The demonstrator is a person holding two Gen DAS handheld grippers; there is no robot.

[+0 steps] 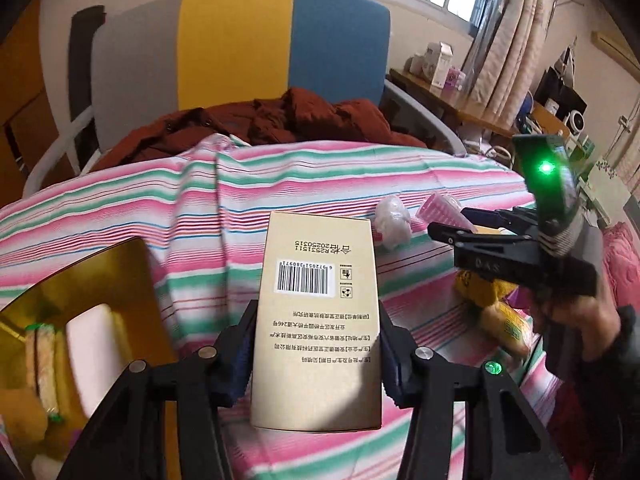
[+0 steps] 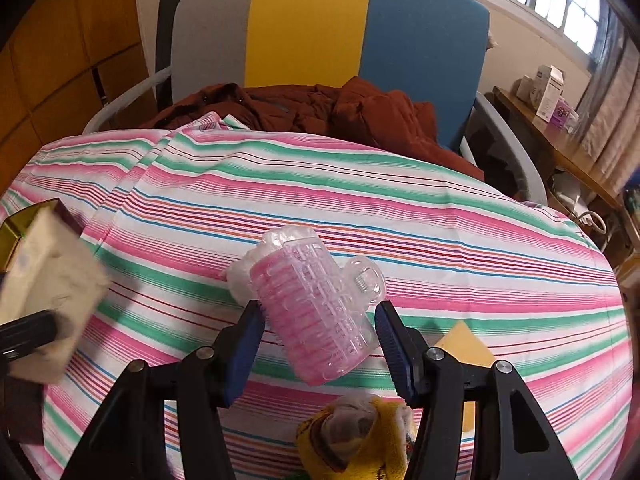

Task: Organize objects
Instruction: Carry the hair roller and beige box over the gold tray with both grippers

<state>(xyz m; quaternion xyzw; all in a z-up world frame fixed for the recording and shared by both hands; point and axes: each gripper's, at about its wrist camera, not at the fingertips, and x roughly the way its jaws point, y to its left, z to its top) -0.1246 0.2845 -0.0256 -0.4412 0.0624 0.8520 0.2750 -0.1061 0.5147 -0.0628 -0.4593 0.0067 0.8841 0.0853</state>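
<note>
left fingers [image 1: 248,344] clamp box [image 1: 316,320]; right fingers [image 2: 390,340] apart.

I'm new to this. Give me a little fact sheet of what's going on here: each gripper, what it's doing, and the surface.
left gripper: shut on the tan box, barcode face showing
right gripper: open, fingers either side of the pink hair roller
surface: striped cloth
nearby: gold tin at left, yellow packet near right gripper
</note>
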